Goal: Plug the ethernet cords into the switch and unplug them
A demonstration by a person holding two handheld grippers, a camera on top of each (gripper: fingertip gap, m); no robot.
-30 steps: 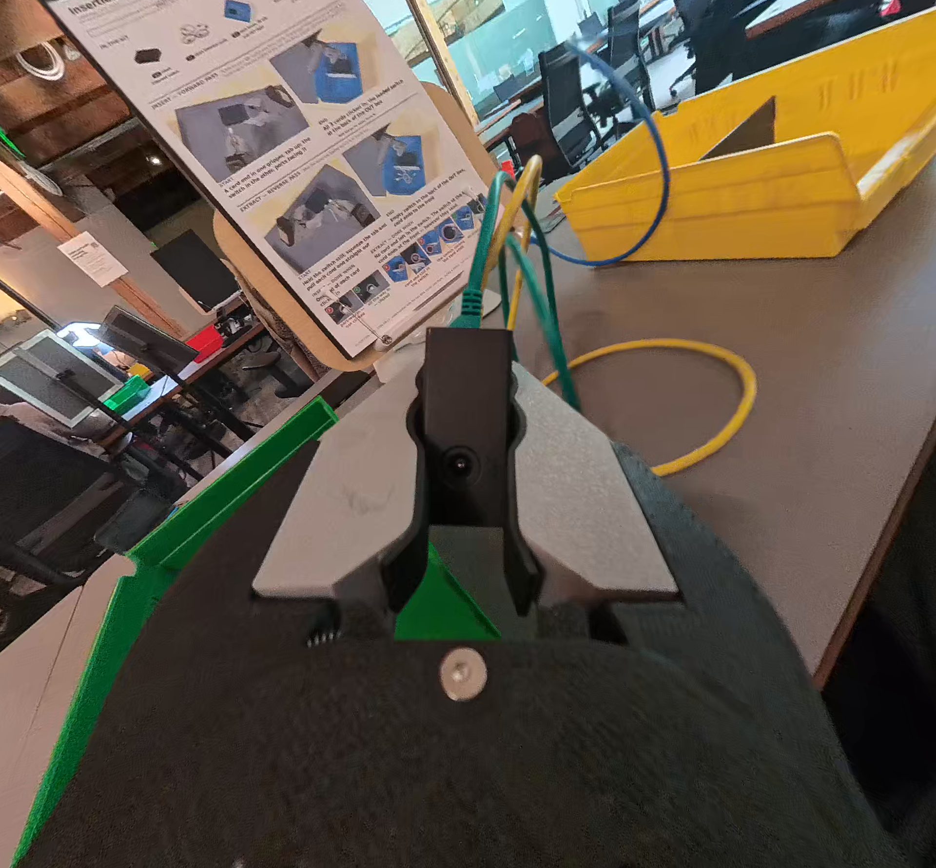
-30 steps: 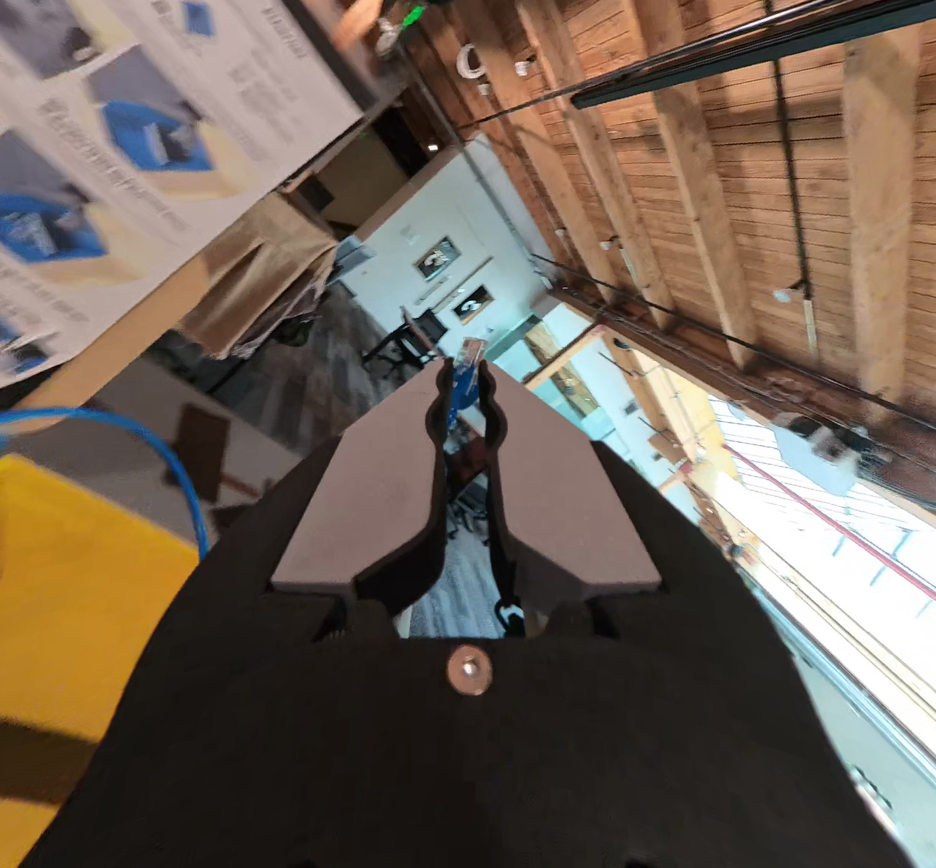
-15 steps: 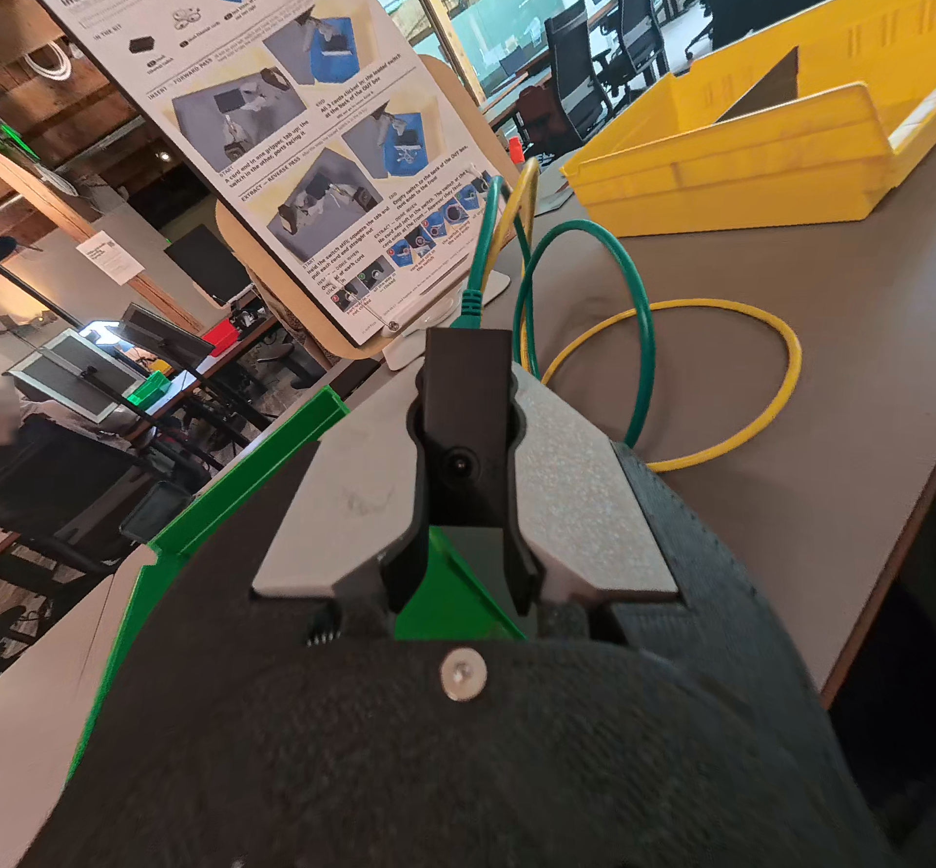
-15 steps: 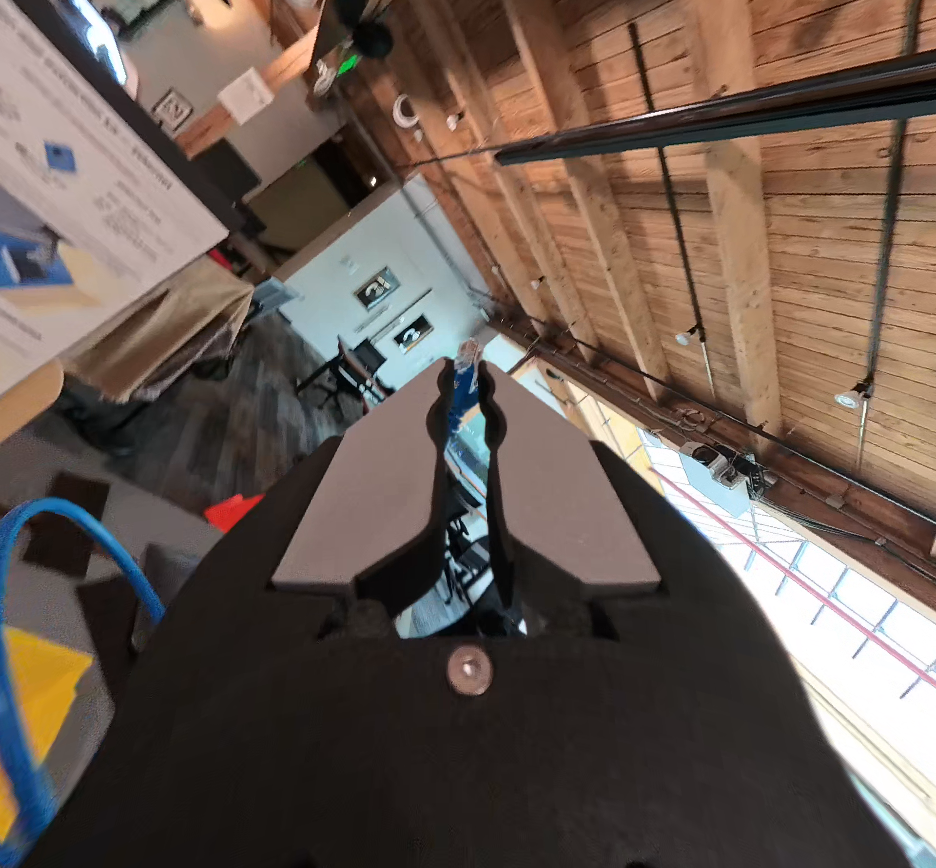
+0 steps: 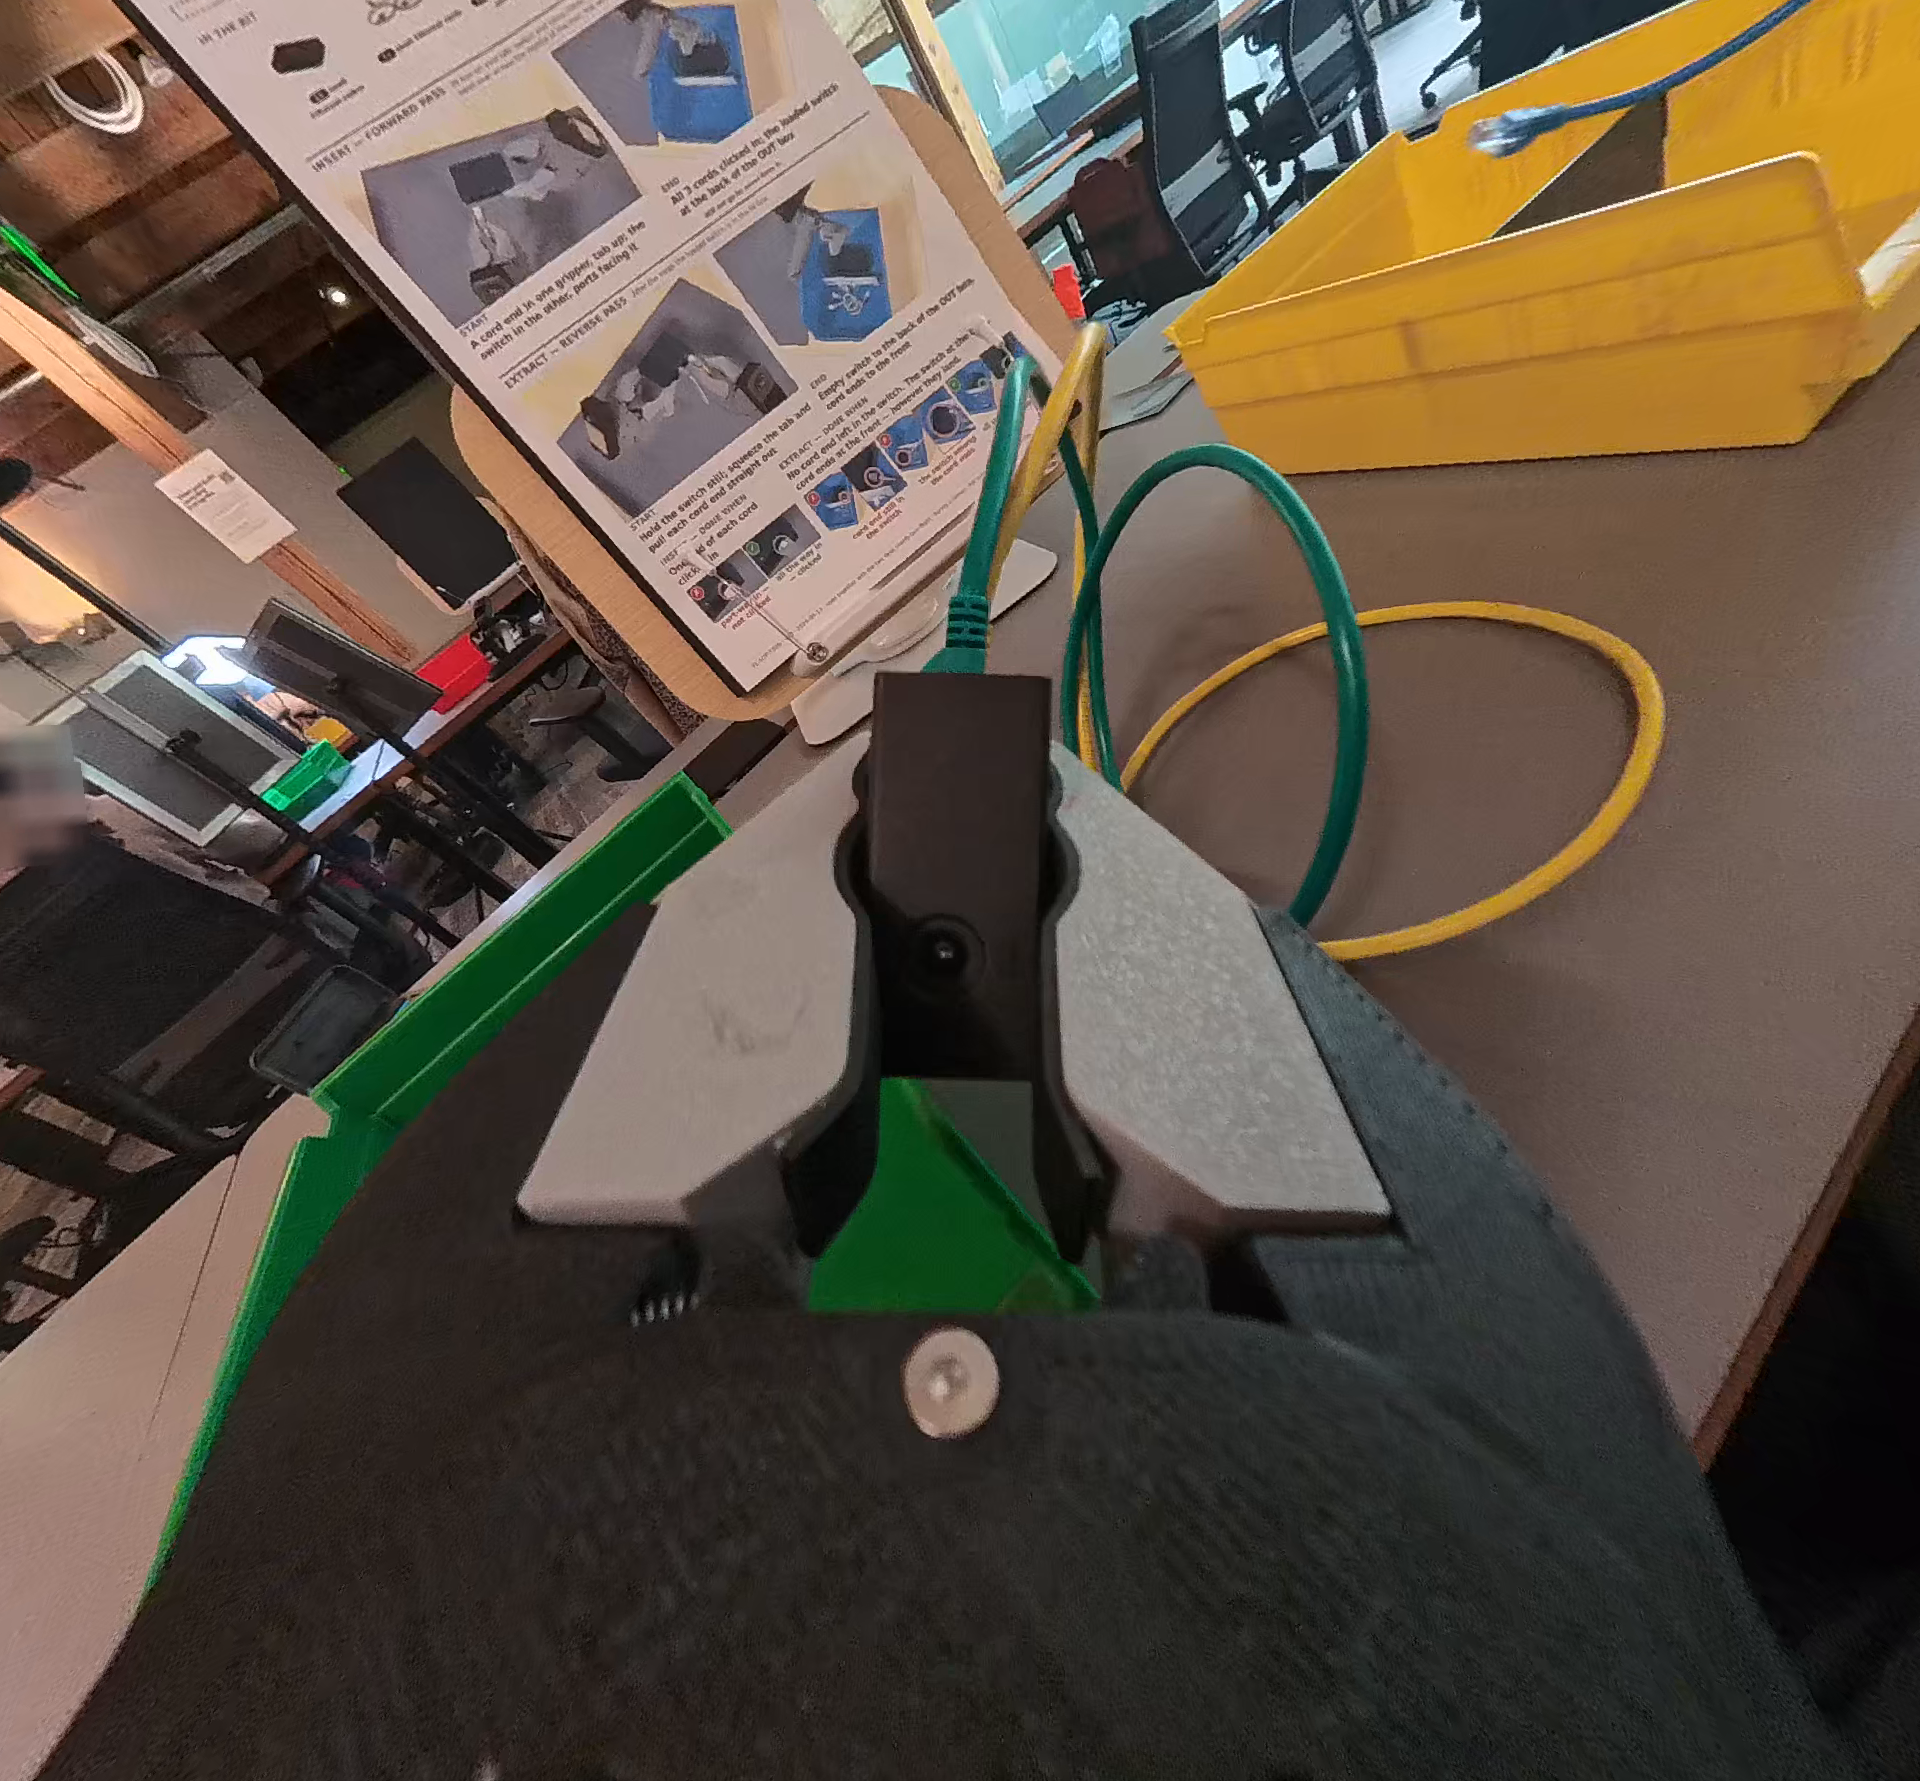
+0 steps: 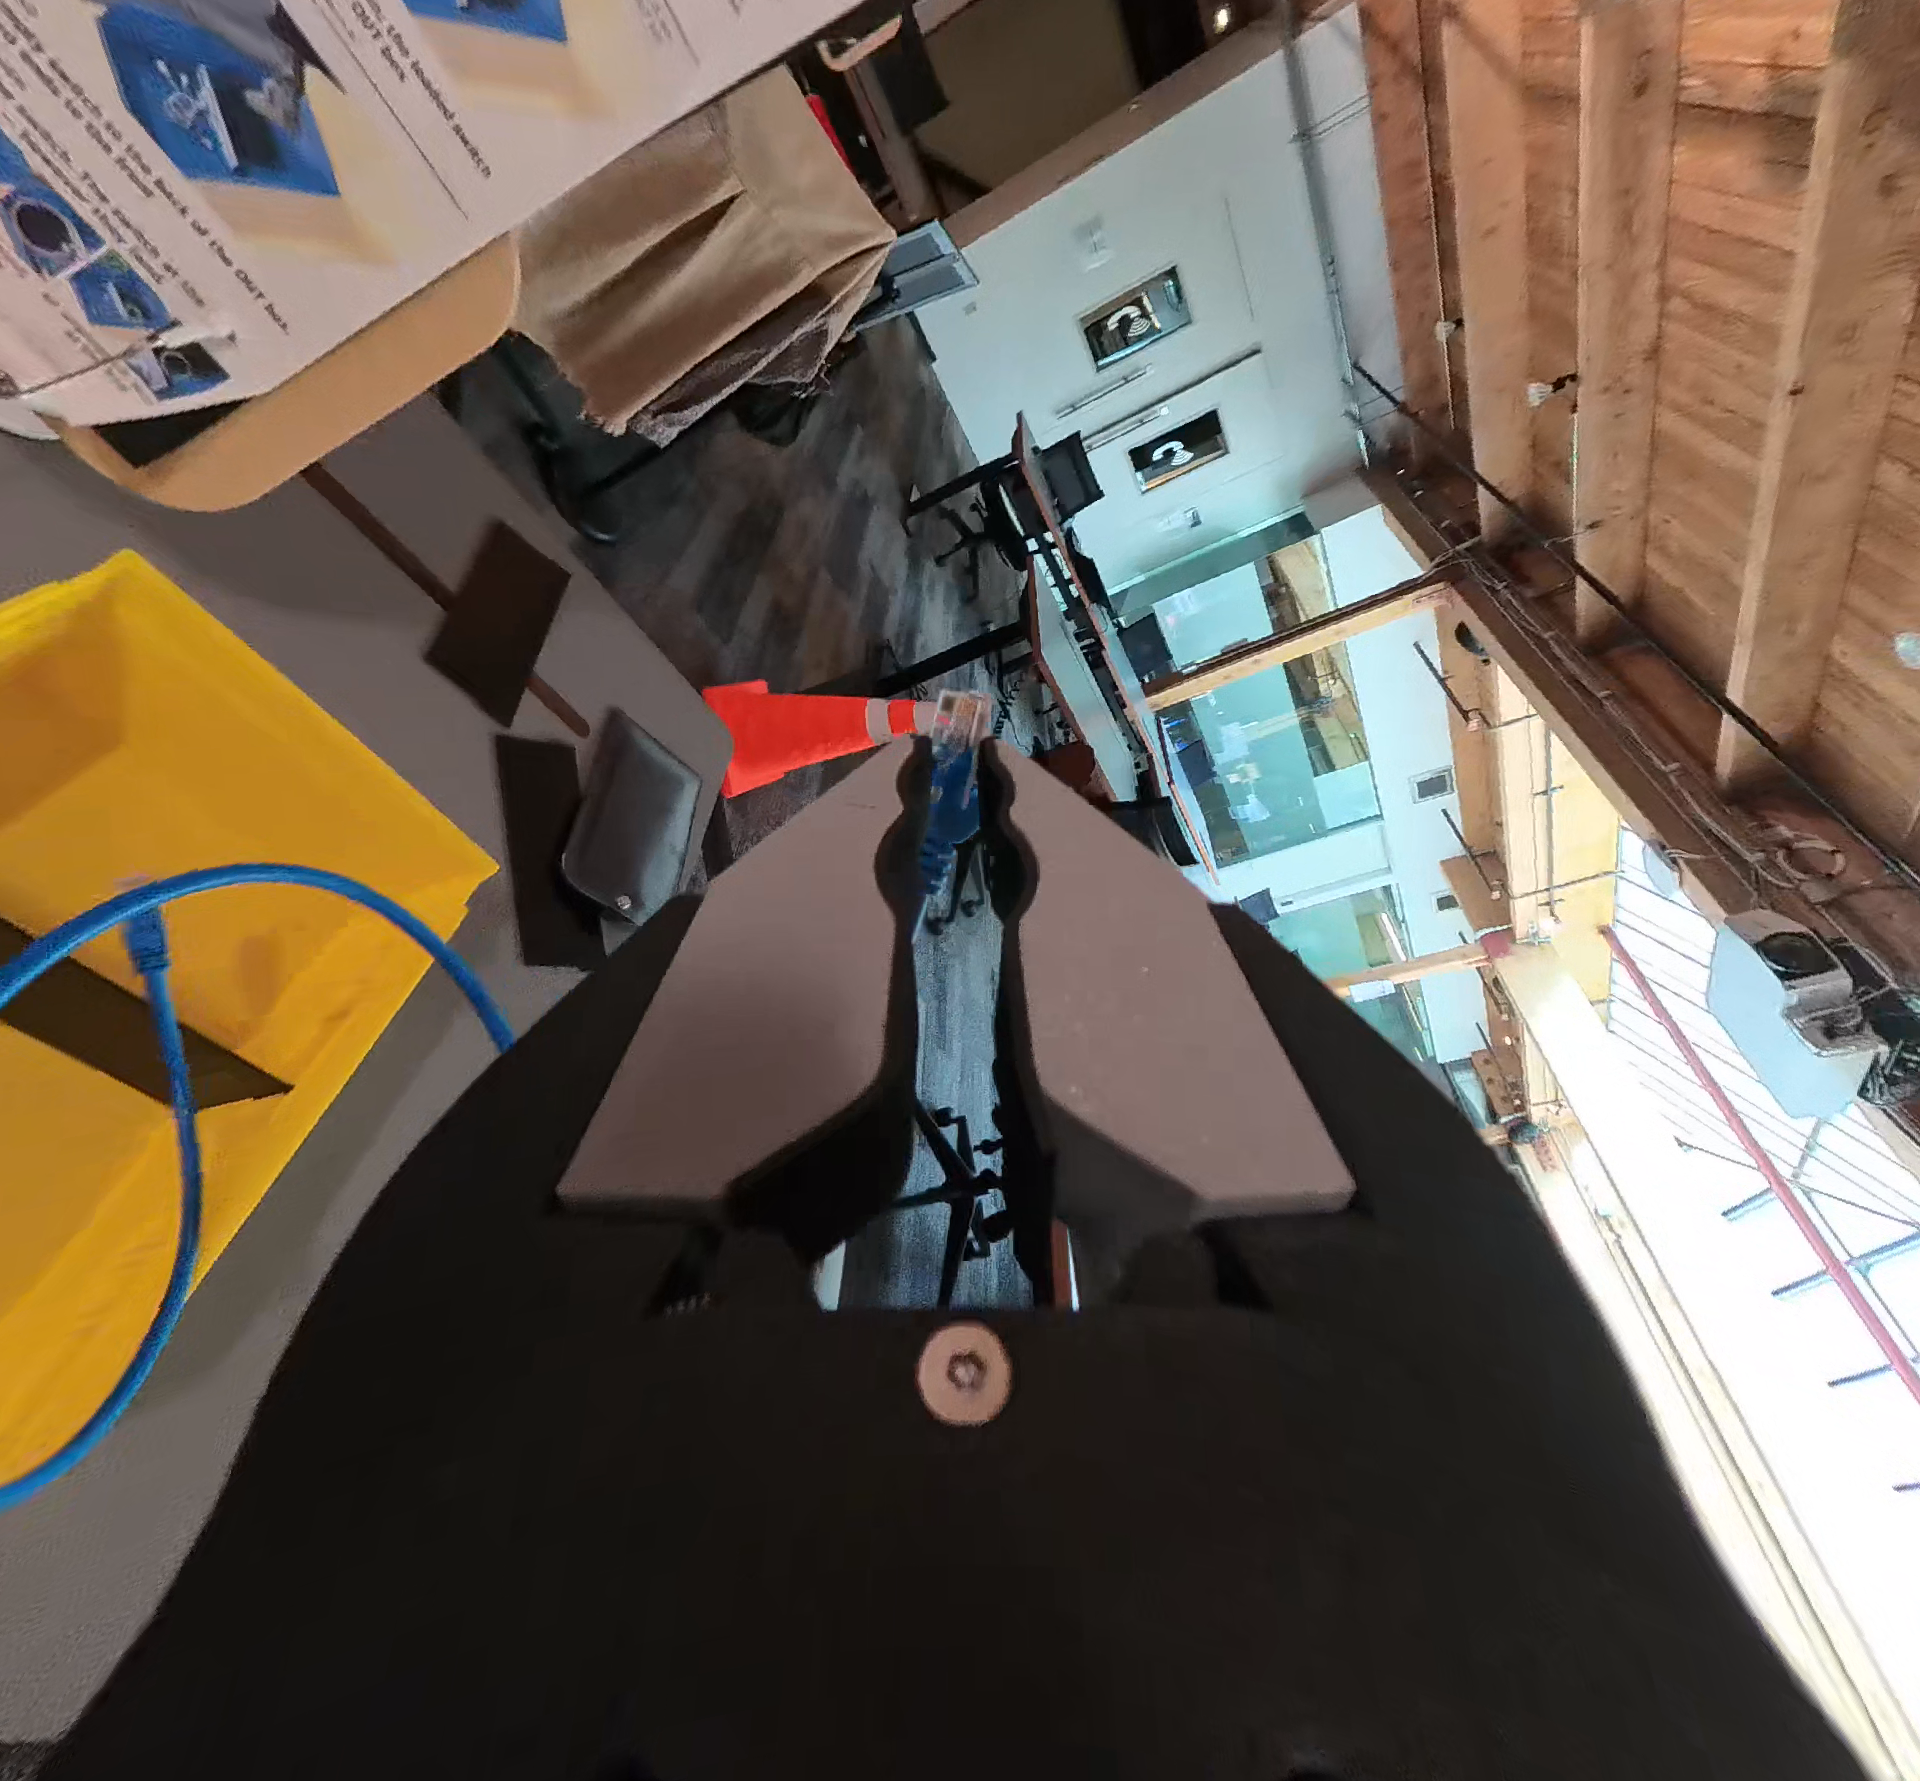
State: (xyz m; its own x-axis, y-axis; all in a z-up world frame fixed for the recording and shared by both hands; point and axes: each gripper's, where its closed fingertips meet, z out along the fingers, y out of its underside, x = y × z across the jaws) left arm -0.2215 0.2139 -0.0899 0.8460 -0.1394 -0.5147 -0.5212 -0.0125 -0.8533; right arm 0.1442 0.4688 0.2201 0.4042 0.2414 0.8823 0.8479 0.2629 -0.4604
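Note:
My left gripper [image 5: 958, 796] is shut on the black switch [image 5: 961, 858] and holds it above the table. A green cord [image 5: 1320, 692] and a yellow cord [image 5: 1538, 796] run from the switch's far side and loop over the table. My right gripper [image 6: 951, 765] is shut on one plug end of the blue cord [image 6: 951, 786], with the clear plug tip sticking out past the fingertips. The cord's slack loops to the left, and its other plug [image 6: 145, 942] hangs over the yellow bin. In the left wrist view a blue plug end [image 5: 1507, 133] hangs over the yellow bin.
A yellow bin [image 5: 1558, 308] stands on the grey table [image 5: 1662, 1056] at the right. A green bin [image 5: 499, 983] lies under my left gripper. An instruction board [image 5: 582, 204] stands on a stand behind the switch. The table's edge runs close at the right. Across from one pair of fingers to the other is roughly 55 cm.
My right gripper has swung down from pointing at the ceiling towards the room and yellow bin, carrying the blue plug. The blue cord is off the switch; the green loop has settled on the table.

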